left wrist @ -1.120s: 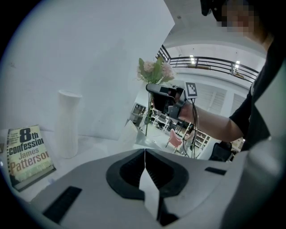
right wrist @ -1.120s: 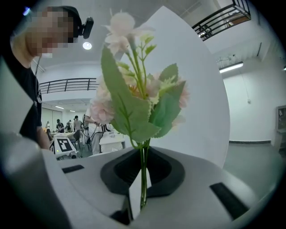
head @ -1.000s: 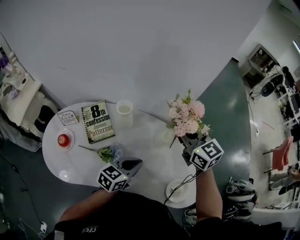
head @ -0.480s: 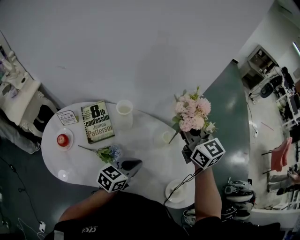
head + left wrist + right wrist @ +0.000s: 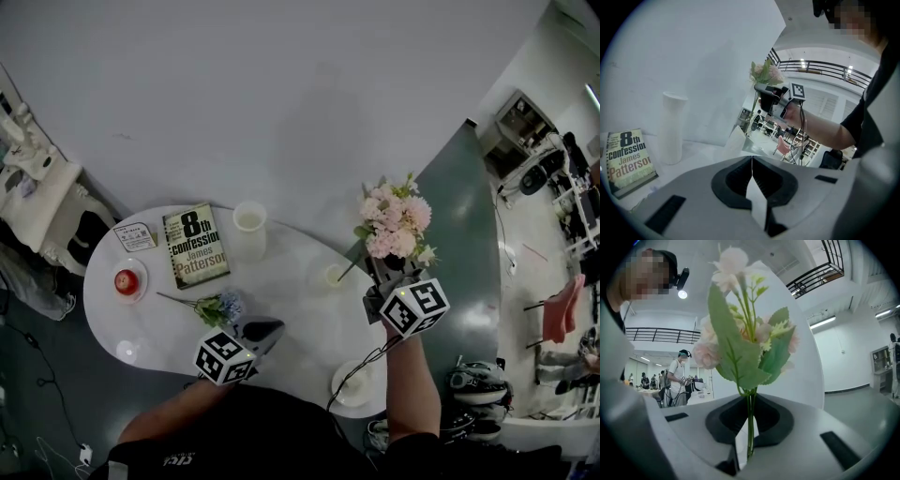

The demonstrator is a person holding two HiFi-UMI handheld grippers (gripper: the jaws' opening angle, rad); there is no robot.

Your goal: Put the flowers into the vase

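Jaws of right gripper (image 5: 750, 405) pinch flowers (image 5: 736, 357) by stems.

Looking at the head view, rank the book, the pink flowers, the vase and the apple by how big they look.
1. pink flowers and book: about alike; the flowers are held up nearer the camera, so no ranking between them.
2. vase
3. apple
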